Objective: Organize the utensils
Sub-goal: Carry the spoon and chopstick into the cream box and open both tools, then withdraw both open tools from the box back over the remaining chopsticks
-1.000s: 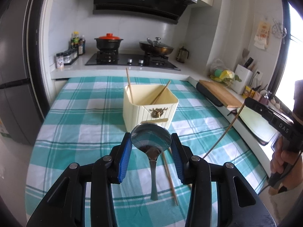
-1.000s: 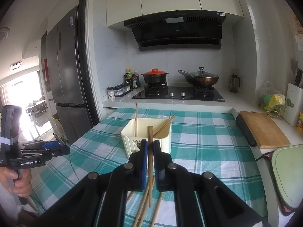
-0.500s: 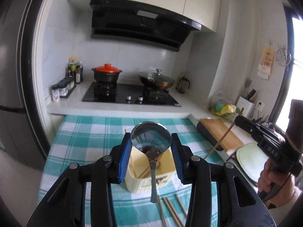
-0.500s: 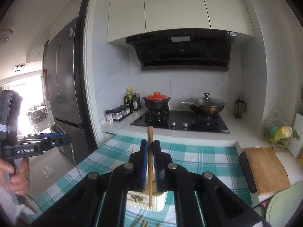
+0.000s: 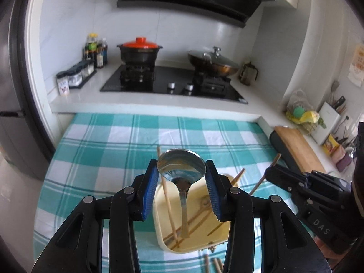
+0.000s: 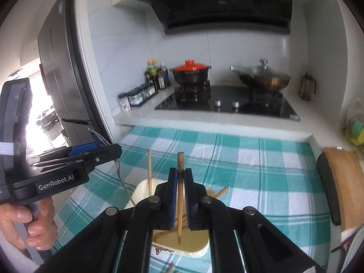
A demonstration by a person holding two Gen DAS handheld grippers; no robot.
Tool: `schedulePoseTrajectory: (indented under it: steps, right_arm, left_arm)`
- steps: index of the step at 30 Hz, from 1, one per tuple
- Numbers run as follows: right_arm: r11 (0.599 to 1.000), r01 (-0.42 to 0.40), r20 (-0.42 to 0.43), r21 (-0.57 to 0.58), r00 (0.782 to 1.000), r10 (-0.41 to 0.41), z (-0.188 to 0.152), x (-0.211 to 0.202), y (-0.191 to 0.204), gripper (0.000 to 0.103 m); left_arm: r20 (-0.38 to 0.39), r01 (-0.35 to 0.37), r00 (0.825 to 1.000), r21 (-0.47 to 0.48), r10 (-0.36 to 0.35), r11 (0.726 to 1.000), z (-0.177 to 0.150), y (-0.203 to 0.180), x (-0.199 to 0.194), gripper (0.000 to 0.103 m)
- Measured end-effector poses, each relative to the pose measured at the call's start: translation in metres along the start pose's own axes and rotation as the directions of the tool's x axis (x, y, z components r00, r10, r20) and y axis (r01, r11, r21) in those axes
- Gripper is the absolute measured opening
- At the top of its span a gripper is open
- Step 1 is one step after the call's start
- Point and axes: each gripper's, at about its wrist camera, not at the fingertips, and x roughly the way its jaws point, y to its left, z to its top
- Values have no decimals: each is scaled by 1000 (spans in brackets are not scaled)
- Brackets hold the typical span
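My left gripper is shut on a metal spoon, bowl up, handle hanging down into the cream utensil holder right below it. My right gripper is shut on a wooden chopstick held upright, its lower tip over the holder's opening. The holder stands on the teal checked tablecloth and has several chopsticks leaning in it. The right gripper shows in the left wrist view, close to the holder's right side; the left gripper shows in the right wrist view with the spoon handle reaching the holder's left rim.
Loose chopsticks lie on the cloth in front of the holder. A wooden cutting board lies on the counter at right. A stove with a red-lidded pot and a wok is behind the table.
Both grippers came down from higher up and now hang directly over the holder. The spoon handle and the chopstick tip have dropped into or just above its opening.
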Motion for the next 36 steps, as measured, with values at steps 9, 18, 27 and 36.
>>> schedulePoseTrajectory:
  steps: [9, 18, 27, 36]
  right_arm:
    - [996, 6, -47, 83, 999, -2, -16, 32, -15, 48]
    - [991, 123, 6, -54, 992, -123, -77, -59, 32, 71]
    - [954, 298, 85, -17, 951, -296, -166, -139, 73, 83]
    - [922, 387, 116, -11, 916, -383, -220, -174, 86, 83]
  left_arm:
    - [-79, -37, 996, 6, 37, 999, -19, 0, 33, 61]
    - [-9, -91, 996, 147, 93, 985, -86, -3, -77, 85]
    - [38, -144, 989, 47, 142, 989, -197, -15, -150, 88]
    - [31, -137, 990, 70, 135, 988, -231, -38, -172, 88]
